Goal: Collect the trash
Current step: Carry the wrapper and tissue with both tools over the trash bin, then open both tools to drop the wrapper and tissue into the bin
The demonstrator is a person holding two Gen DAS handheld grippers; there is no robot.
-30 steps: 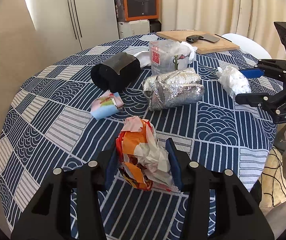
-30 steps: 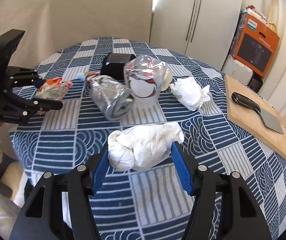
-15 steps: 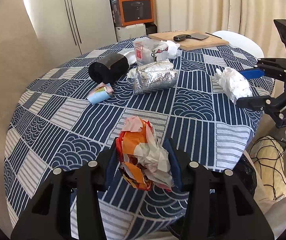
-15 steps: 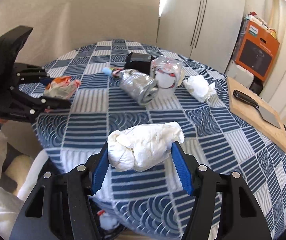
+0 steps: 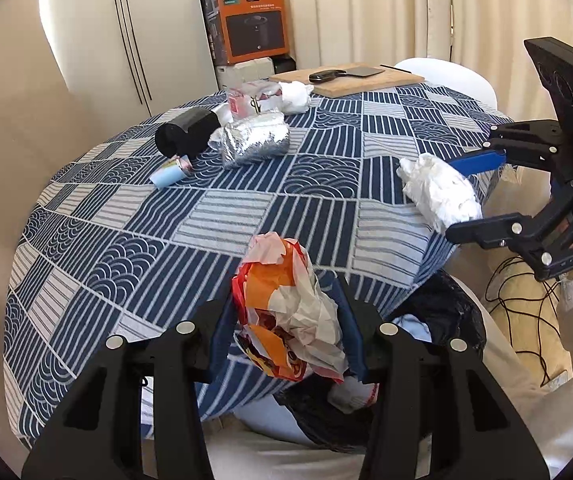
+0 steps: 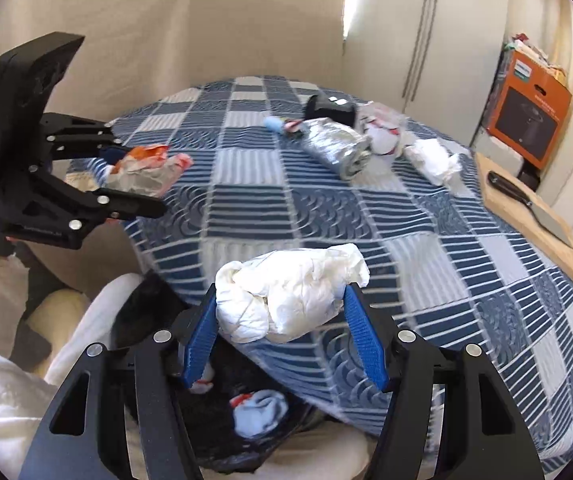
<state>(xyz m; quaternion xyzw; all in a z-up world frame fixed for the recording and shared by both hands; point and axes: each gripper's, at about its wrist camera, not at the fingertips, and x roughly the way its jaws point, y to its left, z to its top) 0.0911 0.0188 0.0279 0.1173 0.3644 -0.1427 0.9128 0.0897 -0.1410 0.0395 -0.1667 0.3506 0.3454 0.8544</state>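
A: What did each gripper have?

B: The left gripper (image 5: 288, 316) had its fingers (image 5: 222, 328) pinched on an orange wrapper (image 5: 286, 308). The right gripper (image 6: 284, 322) clamped a white wad (image 6: 286, 292) between its blue fingers (image 6: 360, 332). Both loads were off the bench (image 5: 246, 208), out past its near edge.

A: Why hold them out there?

B: A black bin bag (image 6: 222, 420) sat open on the floor below that edge. It already held some scraps, a pale blue one (image 6: 258, 412) among them. My guess was that both grippers were lined up for a drop, since each piece hung roughly over the bag's mouth.

A: Was the grip firm?

B: It looked so. The wrapper was squeezed narrow and stood up between the fingers, and the wad bulged over both pads. Crumpled paper gives, so a hard pinch kept it from slipping.

A: What was left on the bench?

B: A foil bundle (image 5: 254, 142), a black roll (image 5: 186, 132), a small blue packet (image 5: 170, 170), a plastic cup (image 5: 246, 98) and a tissue (image 5: 294, 96). A board (image 5: 346, 80) with a knife (image 5: 340, 73) lay at the far side. The right view was blurred, so I couldn't tell whether the wad was squarely over the bag.
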